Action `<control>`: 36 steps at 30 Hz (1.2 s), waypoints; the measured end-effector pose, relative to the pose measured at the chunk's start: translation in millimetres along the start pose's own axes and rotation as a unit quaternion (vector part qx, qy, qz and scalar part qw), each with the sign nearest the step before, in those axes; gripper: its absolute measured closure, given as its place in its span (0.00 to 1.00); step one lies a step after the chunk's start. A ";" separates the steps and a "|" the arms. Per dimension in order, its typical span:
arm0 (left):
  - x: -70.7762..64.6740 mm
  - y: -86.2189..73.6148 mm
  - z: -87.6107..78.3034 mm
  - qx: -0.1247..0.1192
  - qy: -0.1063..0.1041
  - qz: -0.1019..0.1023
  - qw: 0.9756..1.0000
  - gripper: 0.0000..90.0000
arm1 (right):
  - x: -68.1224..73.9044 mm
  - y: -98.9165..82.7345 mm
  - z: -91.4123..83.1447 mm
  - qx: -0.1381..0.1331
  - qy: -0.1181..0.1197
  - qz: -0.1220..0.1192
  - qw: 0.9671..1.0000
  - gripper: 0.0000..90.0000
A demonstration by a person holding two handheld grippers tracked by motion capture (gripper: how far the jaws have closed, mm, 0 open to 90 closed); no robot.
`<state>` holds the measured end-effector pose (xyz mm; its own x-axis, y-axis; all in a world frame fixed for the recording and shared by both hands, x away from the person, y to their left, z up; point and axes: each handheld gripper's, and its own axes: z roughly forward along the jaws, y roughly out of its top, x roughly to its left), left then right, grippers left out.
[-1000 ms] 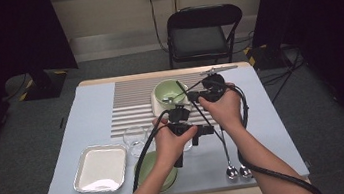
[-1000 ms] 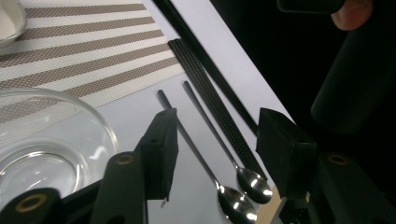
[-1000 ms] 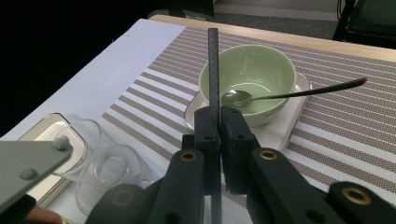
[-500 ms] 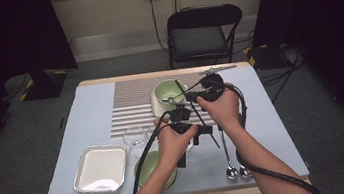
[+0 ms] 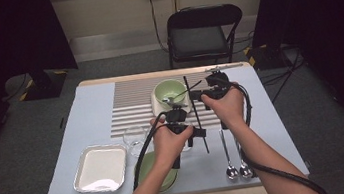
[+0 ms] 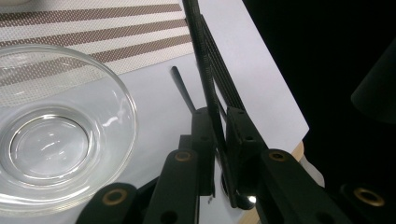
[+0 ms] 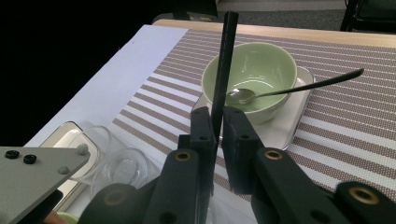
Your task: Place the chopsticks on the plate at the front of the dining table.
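Plainly the table (image 5: 281,173) is being laid: a striped mat (image 5: 130,102) covers its far middle, a green bowl (image 5: 169,90) with a spoon (image 7: 243,95) in it sits at the mat's right edge, and a glass bowl (image 6: 56,135) stands off the mat's near edge. Both hands meet just right of the green bowl, over the mat's near right corner. The right gripper (image 5: 195,95) is clamped on the far part of a thin black stick (image 5: 197,119), which rises between its jaws in the right gripper view. The left gripper (image 5: 192,135) takes the same stick nearer the person; its jaws have just been closing, and in the left gripper view the pads press the stick between them. Whether a second stick runs alongside is hard to tell. This looks like a pass from one gripper to the other. Next, one gripper should let go only once the other's hold is firm, or the stick may tip.
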<state>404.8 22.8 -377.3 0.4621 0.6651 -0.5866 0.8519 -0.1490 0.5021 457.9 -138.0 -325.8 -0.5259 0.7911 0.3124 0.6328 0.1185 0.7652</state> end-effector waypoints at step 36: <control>9.1 5.0 -18.3 0.016 0.031 0.006 0.999 0.96 | -16.9 -7.0 -2.0 -0.008 -0.012 -0.020 1.000 0.76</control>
<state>408.8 41.5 -368.5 0.4572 0.7068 -0.5398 0.8542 -0.1799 0.4879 461.2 -153.4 -335.4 -0.5365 0.8004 0.2675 0.6022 0.1410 0.7858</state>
